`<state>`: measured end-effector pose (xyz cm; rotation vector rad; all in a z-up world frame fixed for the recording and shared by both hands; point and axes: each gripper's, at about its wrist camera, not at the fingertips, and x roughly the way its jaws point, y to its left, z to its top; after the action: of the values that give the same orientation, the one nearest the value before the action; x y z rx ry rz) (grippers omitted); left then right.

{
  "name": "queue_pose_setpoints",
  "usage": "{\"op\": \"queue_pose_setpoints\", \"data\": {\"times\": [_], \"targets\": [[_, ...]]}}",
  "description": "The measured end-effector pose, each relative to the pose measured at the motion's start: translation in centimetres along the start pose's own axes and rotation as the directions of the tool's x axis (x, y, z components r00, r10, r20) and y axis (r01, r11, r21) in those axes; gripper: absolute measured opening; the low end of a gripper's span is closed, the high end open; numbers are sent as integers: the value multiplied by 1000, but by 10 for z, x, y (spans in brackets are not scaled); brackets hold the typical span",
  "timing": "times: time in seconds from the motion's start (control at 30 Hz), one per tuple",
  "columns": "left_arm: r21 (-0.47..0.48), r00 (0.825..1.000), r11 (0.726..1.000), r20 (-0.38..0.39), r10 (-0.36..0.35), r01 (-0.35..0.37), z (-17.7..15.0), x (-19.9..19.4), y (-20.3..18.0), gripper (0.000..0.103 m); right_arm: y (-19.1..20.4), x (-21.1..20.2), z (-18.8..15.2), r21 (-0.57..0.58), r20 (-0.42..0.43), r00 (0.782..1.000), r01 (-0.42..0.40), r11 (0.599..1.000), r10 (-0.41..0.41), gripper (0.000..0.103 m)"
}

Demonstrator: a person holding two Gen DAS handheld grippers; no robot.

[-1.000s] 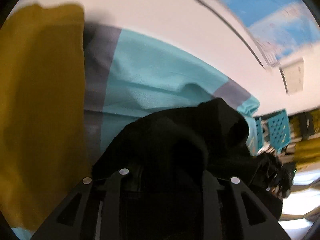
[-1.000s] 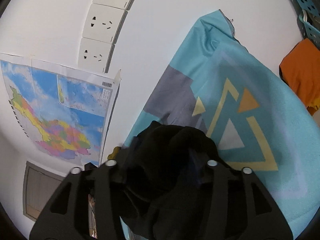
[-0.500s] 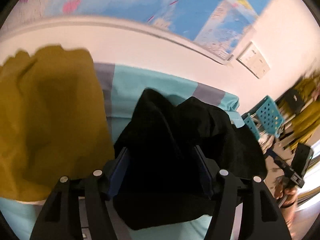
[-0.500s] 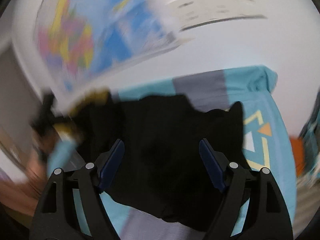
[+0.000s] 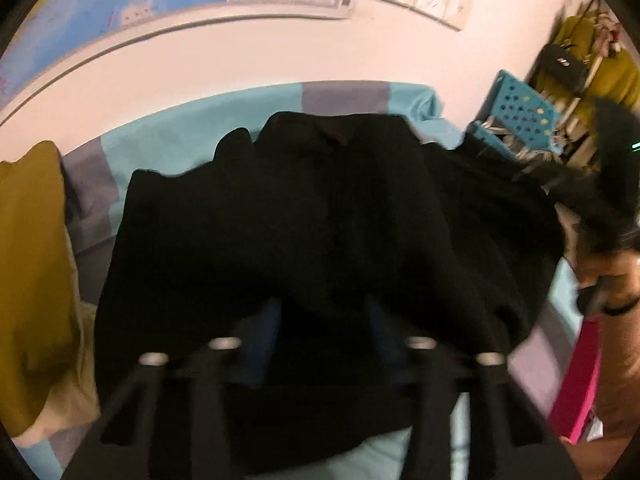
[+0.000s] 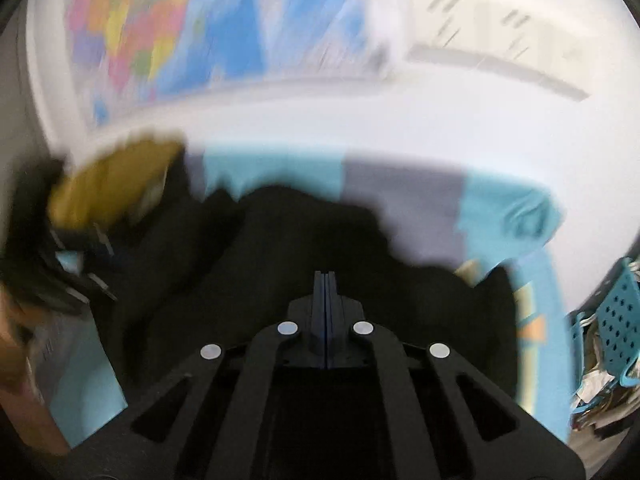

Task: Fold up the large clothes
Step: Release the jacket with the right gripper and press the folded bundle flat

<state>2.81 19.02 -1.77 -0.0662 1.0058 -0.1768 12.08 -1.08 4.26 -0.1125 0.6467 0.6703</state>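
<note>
Mustard cloth (image 5: 32, 280) beside black garment (image 5: 312, 220).

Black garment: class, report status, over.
Left gripper open, black garment draped over its fingers. Right gripper shut, empty. Yellow cloth beside garment, left.

We see the right wrist view smeared: the map (image 6: 192, 32) and wall sockets (image 6: 492, 36) are streaks. In the left wrist view the black garment (image 5: 320, 220) covers the left gripper (image 5: 324, 320) fingertips, hiding their grip.
</note>
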Motion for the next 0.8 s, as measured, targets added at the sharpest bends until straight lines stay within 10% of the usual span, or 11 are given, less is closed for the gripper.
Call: {"op": "queue_pose_setpoints", "data": {"times": [0.17,0.2,0.27,0.3,0.43,0.57,0.8], "targets": [[-98,1000,995,13,-8,9,22,9,17,8,-29,-10,16,143,33,994,-108,984,105,4],[-113,1000,993,9,-16,17,23,10,18,10,-24,-3,13,133,-4,991,-129,983,130,14],[-139,997,988,6,-72,72,17,7,22,28,-6,14,2,76,-91,987,-129,989,136,70],[-126,996,988,23,-82,84,13,2,20,40,3,22,-3,45,-119,986,-111,993,115,77],[-95,984,982,94,-152,161,2,-15,15,62,29,59,-18,-44,-237,970,-61,997,49,63],[-12,969,976,124,-213,216,0,-20,-4,78,35,67,-29,-112,-268,963,-57,992,25,1],[1,988,990,69,-139,139,20,13,-22,12,-7,-6,14,40,52,999,-5,999,3,0]]}}
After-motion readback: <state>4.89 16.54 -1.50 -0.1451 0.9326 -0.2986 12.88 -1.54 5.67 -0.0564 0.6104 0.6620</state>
